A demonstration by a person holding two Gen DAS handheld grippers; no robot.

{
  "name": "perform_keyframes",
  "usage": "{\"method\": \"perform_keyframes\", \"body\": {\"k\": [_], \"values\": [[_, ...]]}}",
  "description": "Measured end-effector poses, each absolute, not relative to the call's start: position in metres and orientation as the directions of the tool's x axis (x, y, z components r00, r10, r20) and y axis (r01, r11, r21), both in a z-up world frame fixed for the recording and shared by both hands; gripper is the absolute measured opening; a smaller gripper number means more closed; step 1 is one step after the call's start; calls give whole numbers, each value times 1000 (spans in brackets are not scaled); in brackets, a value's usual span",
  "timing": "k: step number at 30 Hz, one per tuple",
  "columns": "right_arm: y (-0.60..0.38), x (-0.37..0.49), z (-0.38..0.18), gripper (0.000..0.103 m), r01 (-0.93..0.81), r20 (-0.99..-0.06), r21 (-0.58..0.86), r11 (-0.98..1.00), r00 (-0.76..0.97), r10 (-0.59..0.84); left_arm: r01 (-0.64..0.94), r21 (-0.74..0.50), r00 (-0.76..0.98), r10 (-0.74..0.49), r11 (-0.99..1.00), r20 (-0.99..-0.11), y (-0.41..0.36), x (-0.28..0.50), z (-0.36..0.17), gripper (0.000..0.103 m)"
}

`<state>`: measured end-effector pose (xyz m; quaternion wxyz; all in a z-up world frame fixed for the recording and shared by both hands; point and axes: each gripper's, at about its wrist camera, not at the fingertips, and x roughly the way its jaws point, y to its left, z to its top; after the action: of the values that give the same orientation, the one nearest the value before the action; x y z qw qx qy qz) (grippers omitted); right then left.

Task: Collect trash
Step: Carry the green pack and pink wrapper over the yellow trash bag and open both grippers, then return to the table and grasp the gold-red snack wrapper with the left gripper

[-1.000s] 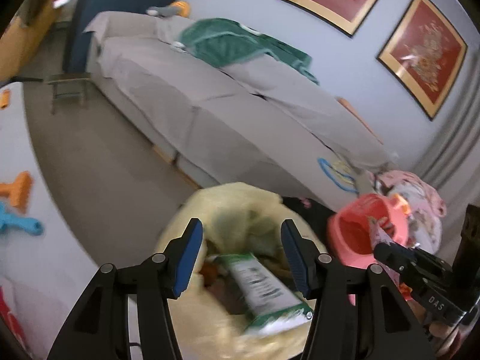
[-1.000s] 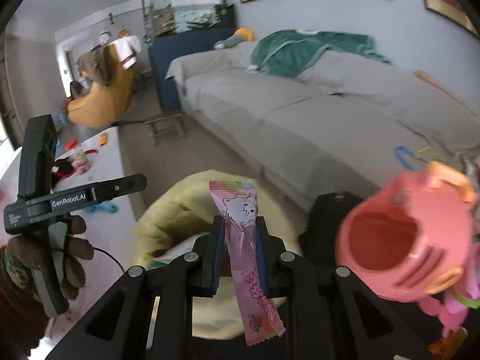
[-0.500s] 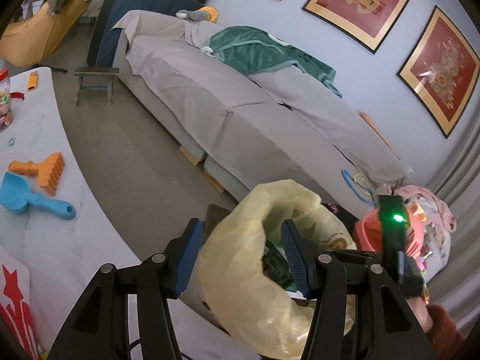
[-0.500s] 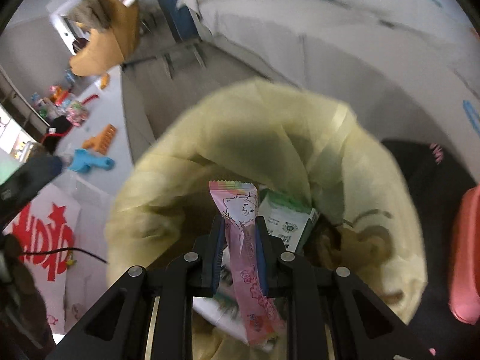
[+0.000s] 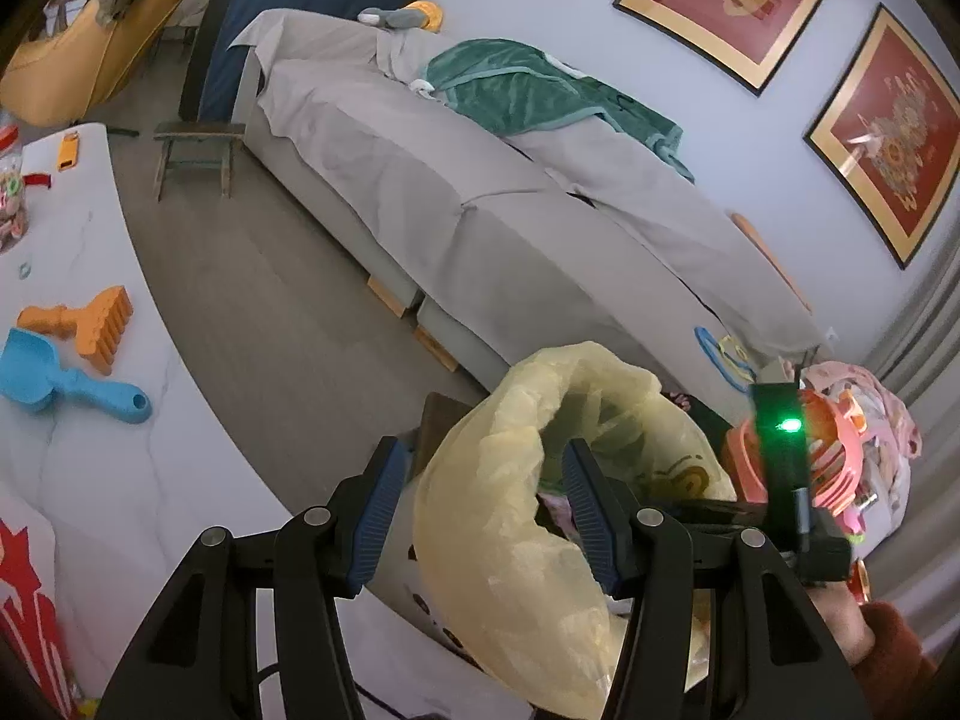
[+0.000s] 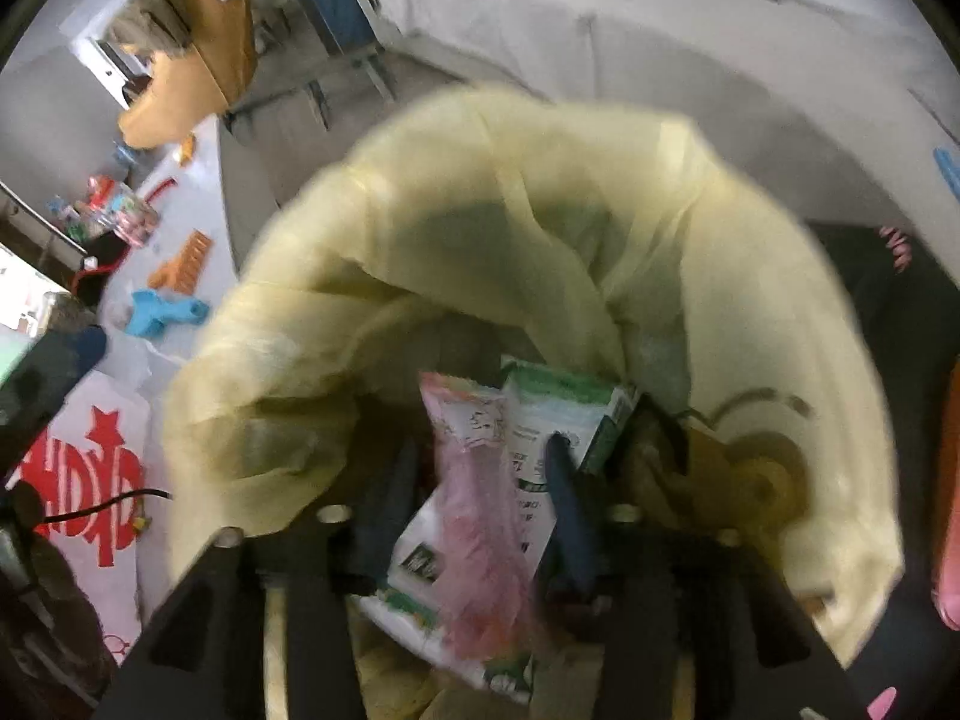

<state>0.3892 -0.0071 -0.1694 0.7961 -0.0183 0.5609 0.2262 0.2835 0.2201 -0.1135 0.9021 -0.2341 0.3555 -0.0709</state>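
**Dropping the pink wrapper into the bag**

Releasing is what we read in the right wrist view: the right gripper [image 6: 480,480] hangs inside the mouth of the yellow trash bag [image 6: 750,276], and its jaws have just been opening. A second ago, and half a second ago, the same jaws were clamped on the pink wrapper [image 6: 474,516]; now the pads stand clear on either side of it, so the wrapper is between them but no longer pinched. It lies blurred on top of the green-and-white carton [image 6: 570,414] already in the bag. We judge it as dropped, or in the act of dropping; the blur keeps us from saying it has come to rest.

Left gripper [image 5: 480,516]: jaws wide apart, straddling the near rim of the bag without pressing on it, holding nothing. Its opening looks the same as in the two earlier frames. In this view the right hand's tool, with a green light, sits at the far side of the bag.

Meaning for the task: one piece of trash is now in the bag. On the white table [image 5: 180,480] we see an orange rake [image 5: 90,324] and a blue scoop [image 5: 60,384], which are toys, not trash. We cannot tell from these frames what rubbish remains.
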Motion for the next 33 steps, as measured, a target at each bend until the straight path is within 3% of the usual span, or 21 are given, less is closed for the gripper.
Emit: {"method": "perform_keyframes", "body": {"k": [13,24,33], "values": [[-84,293,-71,51,-356,-746,158,921,568,347,98,-420,752,-344,902,-563,151,257,-67,56],[-200,167,-31,51,-115,-607,27,993,788,107,360,-371,652,-515,856,-556,15,211,-49,56],[-304,83,-40,51,113,-599,28,993,797,-73,518,-363,502,-619,775,-605,-83,177,-71,56]]}}
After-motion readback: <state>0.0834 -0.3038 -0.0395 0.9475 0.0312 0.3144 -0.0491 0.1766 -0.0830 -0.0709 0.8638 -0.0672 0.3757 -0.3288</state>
